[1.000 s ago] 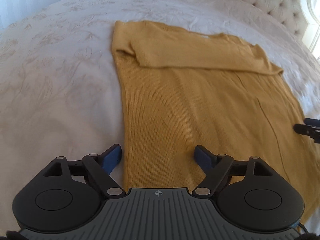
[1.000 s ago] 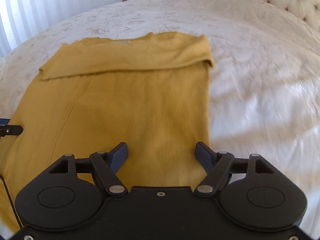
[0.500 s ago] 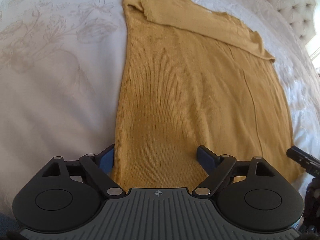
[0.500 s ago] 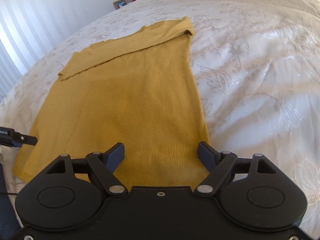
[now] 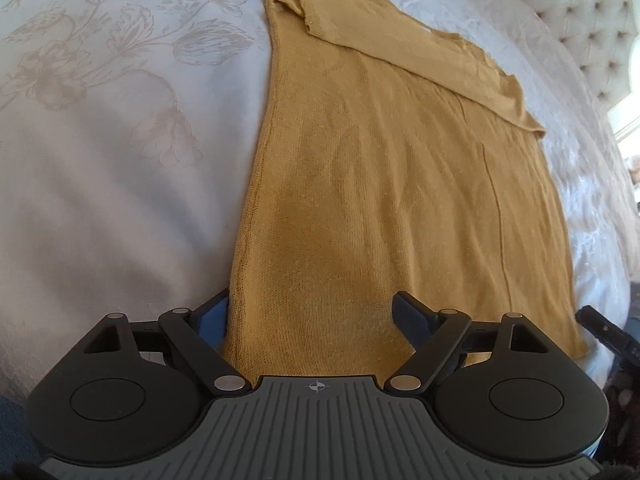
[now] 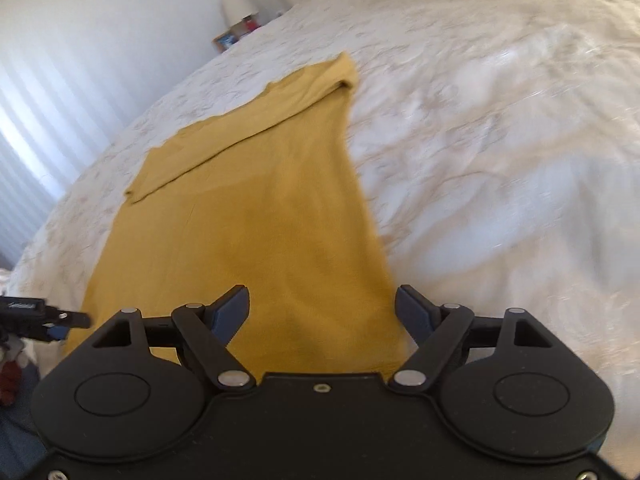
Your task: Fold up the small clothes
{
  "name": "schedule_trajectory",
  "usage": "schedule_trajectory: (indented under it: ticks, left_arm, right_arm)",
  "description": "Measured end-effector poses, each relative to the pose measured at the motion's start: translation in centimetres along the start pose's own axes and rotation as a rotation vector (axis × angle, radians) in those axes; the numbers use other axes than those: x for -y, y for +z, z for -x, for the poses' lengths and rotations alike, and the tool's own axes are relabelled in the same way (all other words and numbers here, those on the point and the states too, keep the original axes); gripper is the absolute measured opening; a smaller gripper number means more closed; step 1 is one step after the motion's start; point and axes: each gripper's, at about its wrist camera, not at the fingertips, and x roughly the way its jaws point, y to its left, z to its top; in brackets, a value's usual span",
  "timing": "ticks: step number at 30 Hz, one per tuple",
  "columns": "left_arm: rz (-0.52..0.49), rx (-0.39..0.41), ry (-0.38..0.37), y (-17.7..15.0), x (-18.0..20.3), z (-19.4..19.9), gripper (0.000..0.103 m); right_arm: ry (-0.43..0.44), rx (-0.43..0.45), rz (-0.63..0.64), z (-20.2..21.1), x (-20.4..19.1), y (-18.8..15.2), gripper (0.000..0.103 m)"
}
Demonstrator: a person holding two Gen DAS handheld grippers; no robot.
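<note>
A mustard-yellow knit sweater (image 5: 380, 200) lies flat on the bed, its sleeves folded across the far end. My left gripper (image 5: 312, 316) is open over the sweater's near left corner; its left finger (image 5: 212, 316) sits just outside the side edge and the right one over the knit. My right gripper (image 6: 324, 308) is open over the near right corner of the sweater (image 6: 260, 220), with the side edge running close to its right finger (image 6: 416, 308). Neither grips the cloth. Each gripper's tip shows in the other view: right gripper (image 5: 604, 332), left gripper (image 6: 40, 316).
A white bedspread (image 5: 100, 160) with a floral pattern surrounds the sweater on all sides. The tufted headboard (image 5: 580, 20) rises at the far right. A nightstand with a lamp (image 6: 236, 4) and a small picture frame stands beyond the bed, by a white wall.
Both grippers have drawn back along the sweater toward its near hem and rolled, so more of its length shows ahead. Both sets of jaws stayed open.
</note>
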Motion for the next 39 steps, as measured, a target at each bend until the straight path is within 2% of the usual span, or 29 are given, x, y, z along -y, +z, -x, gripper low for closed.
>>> schedule_trajectory:
  ticks: [2, 4, 6, 7, 9, 10, 11, 12, 13, 14, 17, 19, 21, 23, 26, 28, 30, 31, 32, 33, 35, 37, 39]
  left_arm:
    - [0.013, 0.000, -0.007, 0.1, -0.2, -0.1, 0.083]
    - [0.015, -0.001, -0.002, 0.1, -0.2, -0.1, 0.082]
    - [0.016, 0.000, 0.013, 0.1, -0.2, 0.0, 0.069]
    - [0.024, 0.002, 0.022, 0.2, -0.2, 0.0, 0.064]
    - [0.054, 0.017, 0.030, 0.2, -0.8, 0.4, 0.030]
    - [0.080, 0.019, 0.000, 0.2, -1.2, 0.5, 0.025]
    - [0.104, 0.019, -0.035, 0.1, -1.6, 0.6, 0.018]
    - [0.121, 0.028, -0.046, 0.1, -1.8, 0.8, 0.014]
    - [0.127, 0.041, -0.049, 0.0, -1.9, 1.0, 0.013]
    - [0.123, 0.062, -0.060, -0.1, -1.9, 1.5, 0.007]
    - [0.089, 0.133, -0.084, -0.6, -1.2, 3.0, 0.007]
    - [0.076, 0.172, -0.095, -1.1, -1.1, 4.2, 0.007]
    - [0.094, 0.187, -0.095, -1.7, -1.5, 5.0, 0.006]
    - [0.132, 0.181, -0.067, -2.2, -2.4, 5.4, 0.006]
    - [0.169, 0.132, 0.004, -2.2, -3.3, 4.9, 0.006]
    - [0.137, 0.102, 0.034, -2.0, -2.7, 4.4, 0.007]
    - [0.074, 0.056, 0.059, -1.9, -1.7, 3.5, 0.010]
    - [0.047, 0.037, 0.065, -2.1, -1.3, 3.2, 0.014]
    - [0.034, 0.030, 0.065, -2.0, -1.1, 3.0, 0.030]
    - [0.026, 0.028, 0.050, -2.1, -1.0, 2.9, 0.041]
    - [0.030, 0.027, 0.017, -2.1, -1.1, 2.8, 0.049]
    - [0.037, 0.017, 0.004, -2.2, -1.2, 2.6, 0.058]
    - [0.043, -0.016, -0.015, -2.0, -1.2, 1.9, 0.071]
  right_arm:
    - [-0.015, -0.019, -0.008, -0.2, 0.6, 0.0, 0.081]
    - [0.020, -0.036, -0.044, -0.5, 1.1, -0.2, 0.081]
    - [0.070, -0.048, -0.065, -0.7, 1.2, -0.4, 0.077]
    - [0.088, -0.053, -0.072, -0.9, 1.2, -0.4, 0.070]
    - [0.107, -0.057, -0.086, -1.0, 1.3, -0.5, 0.059]
    - [0.115, -0.059, -0.094, -1.1, 1.5, -0.6, 0.048]
    - [0.119, -0.058, -0.103, -1.1, 1.6, -0.6, 0.026]
    - [0.125, -0.053, -0.113, -1.0, 1.8, -0.6, 0.018]
    - [0.137, -0.040, -0.119, -0.9, 1.9, -0.6, 0.018]
    - [0.153, -0.019, -0.121, -0.6, 1.9, -0.6, 0.018]
    - [0.193, 0.080, -0.098, 0.6, 1.5, -0.2, 0.018]
    - [0.196, 0.148, -0.085, 1.4, 1.2, 0.1, 0.018]
    - [0.174, 0.179, -0.090, 1.8, 1.3, 0.4, 0.018]
    - [0.138, 0.148, -0.096, 1.4, 1.6, 0.4, 0.018]
    - [0.040, 0.065, -0.087, 0.2, 1.9, 0.1, 0.018]
    - [0.005, 0.032, -0.074, -0.2, 2.0, -0.1, 0.019]
    - [0.014, 0.024, -0.083, -0.2, 2.1, -0.3, 0.023]
    - [0.016, 0.026, -0.086, 0.0, 2.2, -0.4, 0.023]
    - [0.016, 0.026, -0.087, 0.0, 2.2, -0.4, 0.027]
    - [0.021, 0.024, -0.089, 0.1, 2.3, -0.5, 0.028]
    - [0.038, 0.023, -0.103, 0.1, 2.4, -0.6, 0.050]
    - [0.057, 0.020, -0.105, -0.1, 2.3, -0.6, 0.056]
    - [0.047, 0.010, -0.084, -0.2, 2.0, -0.7, 0.057]
